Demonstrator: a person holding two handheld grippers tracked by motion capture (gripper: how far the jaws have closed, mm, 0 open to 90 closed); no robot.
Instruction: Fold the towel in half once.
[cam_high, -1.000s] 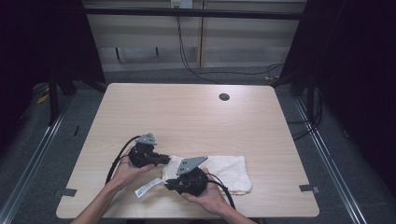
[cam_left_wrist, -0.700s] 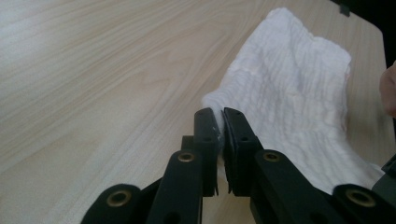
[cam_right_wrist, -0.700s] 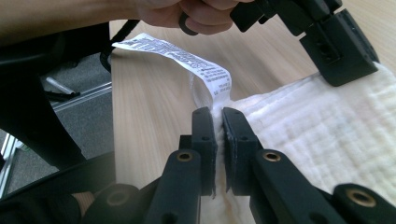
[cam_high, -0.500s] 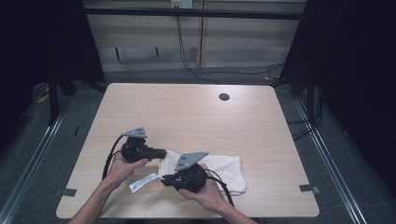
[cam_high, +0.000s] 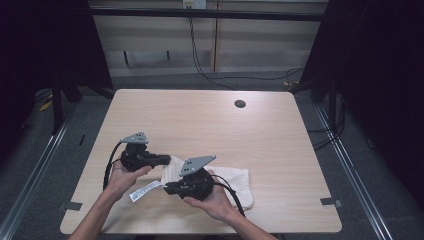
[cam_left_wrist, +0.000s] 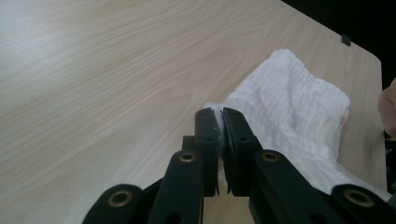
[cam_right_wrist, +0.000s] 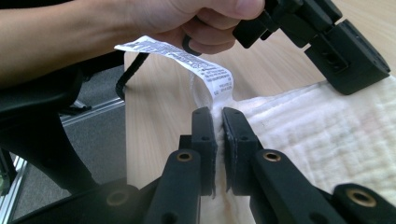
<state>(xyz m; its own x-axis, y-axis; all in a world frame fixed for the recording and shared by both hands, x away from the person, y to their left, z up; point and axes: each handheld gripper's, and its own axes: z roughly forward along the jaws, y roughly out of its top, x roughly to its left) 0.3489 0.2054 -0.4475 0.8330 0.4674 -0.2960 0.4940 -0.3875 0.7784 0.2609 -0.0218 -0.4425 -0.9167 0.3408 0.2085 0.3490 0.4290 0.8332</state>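
A white waffle-weave cloth lies on the light wooden table near its front edge, its left end raised. My left gripper points right, and its jaws are shut on the cloth's edge; the left gripper pinches a thin fold. My right gripper points left, shut on the cloth's near corner. In the right gripper view the right gripper clamps the cloth just below a printed white care label, which sticks up and left. The left gripper and its hand are just beyond.
A small dark round hole sits near the table's far edge. Bare wood stretches behind and to the right of the cloth. Dark floor and metal rails run beside the table. Cables hang from the wall at the back.
Both hands have risen a little and drifted left, lifting the cloth's left end off the table. The care label now hangs free below the grippers. Both grips stay as they were.
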